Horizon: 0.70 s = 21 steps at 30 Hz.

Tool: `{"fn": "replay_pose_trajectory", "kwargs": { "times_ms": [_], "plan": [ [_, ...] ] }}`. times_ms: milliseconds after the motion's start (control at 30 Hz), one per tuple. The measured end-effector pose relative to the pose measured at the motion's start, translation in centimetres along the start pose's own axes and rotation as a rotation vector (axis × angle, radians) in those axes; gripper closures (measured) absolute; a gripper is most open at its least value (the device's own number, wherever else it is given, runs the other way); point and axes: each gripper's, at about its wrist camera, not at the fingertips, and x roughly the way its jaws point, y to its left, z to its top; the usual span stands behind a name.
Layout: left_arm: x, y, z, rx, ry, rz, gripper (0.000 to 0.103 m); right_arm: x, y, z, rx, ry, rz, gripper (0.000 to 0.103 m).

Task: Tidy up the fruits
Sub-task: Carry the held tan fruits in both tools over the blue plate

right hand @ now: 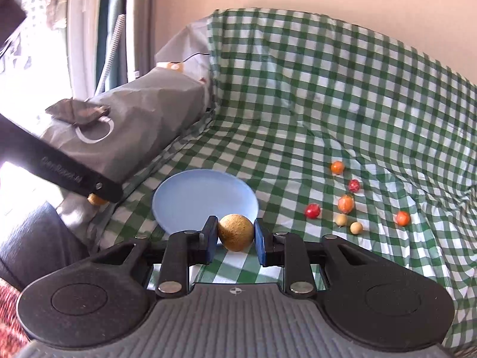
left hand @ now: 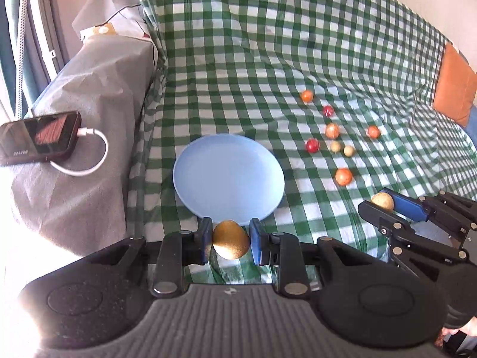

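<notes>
The left hand-held gripper (left hand: 231, 243) is clamped on a brown fruit (left hand: 230, 239), with the blue plate (left hand: 228, 176) on the checked cloth (left hand: 238, 59) just ahead of its fingertips. The right hand-held gripper (right hand: 235, 238) pinches a tan ball fruit (right hand: 236, 232), the plate's near rim just beyond it. 8 small fruits (right hand: 345, 203) lie scattered ahead to its right.

Left gripper (left hand: 230, 240) fingers (left hand: 257, 244) pinch a brown fruit (left hand: 230, 239) beside the blue plate (left hand: 228, 176).
</notes>
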Motion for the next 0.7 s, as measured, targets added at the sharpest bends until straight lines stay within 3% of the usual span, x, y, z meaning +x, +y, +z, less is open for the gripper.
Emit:
{"fn": "replay_pose_trajectory", "kwargs": {
  "times_ms": [367,700],
  "plan": [
    [3.0,0.7,2.4,-0.016,0.023,0.004,0.074,4.0,-0.3,0.5,0.026,0.089,0.022,0.076],
    [9.7,0.3,4.6,-0.005,0.090,0.035,0.074,10.8,-0.5,1.1,0.057,0.175,0.033,0.076]
  ]
}}
